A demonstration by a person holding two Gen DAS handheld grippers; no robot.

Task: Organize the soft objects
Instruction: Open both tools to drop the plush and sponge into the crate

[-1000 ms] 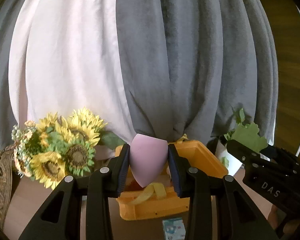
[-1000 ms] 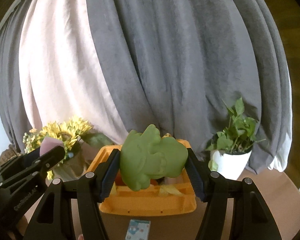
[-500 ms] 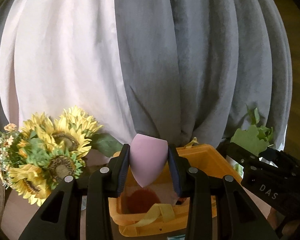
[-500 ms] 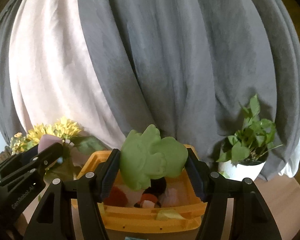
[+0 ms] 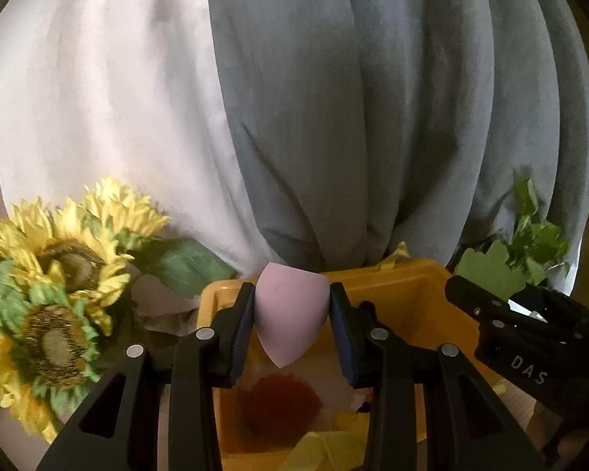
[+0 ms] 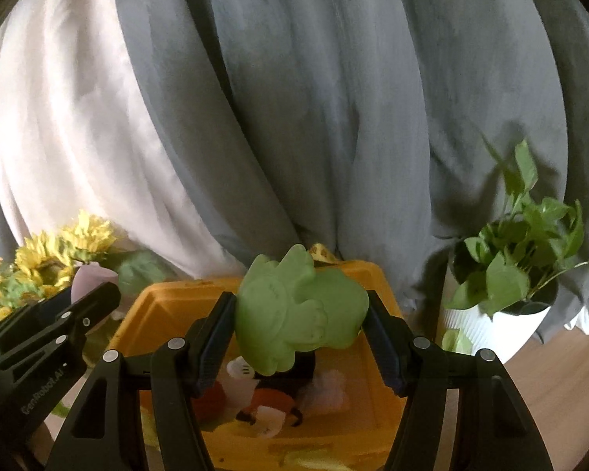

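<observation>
Sponge and squishy toy, each pinched in its own gripper above the orange bin

Lilac teardrop sponge [image 5: 290,314] sits between the pads of the left gripper [image 5: 291,324], jaws narrow and pressing its widest part, tip pointing down over the orange bin [image 5: 420,290]; the green squishy toy [image 6: 298,314] is clamped by the right gripper [image 6: 299,331] with jaws set wider, and it hangs over the same bin where a red pom-pom [image 5: 280,402] and other small soft pieces already lie. Both look feather-light and spongy to me, likely to dent under the pads and spring back, with nothing to break. I'd judge the sponge's fat middle the safest hold, since its taper could squirt out, and the toy's bulky body better than its thin lobes. Sunflowers [image 5: 59,274] and a potted plant [image 6: 518,259] flank the bin
</observation>
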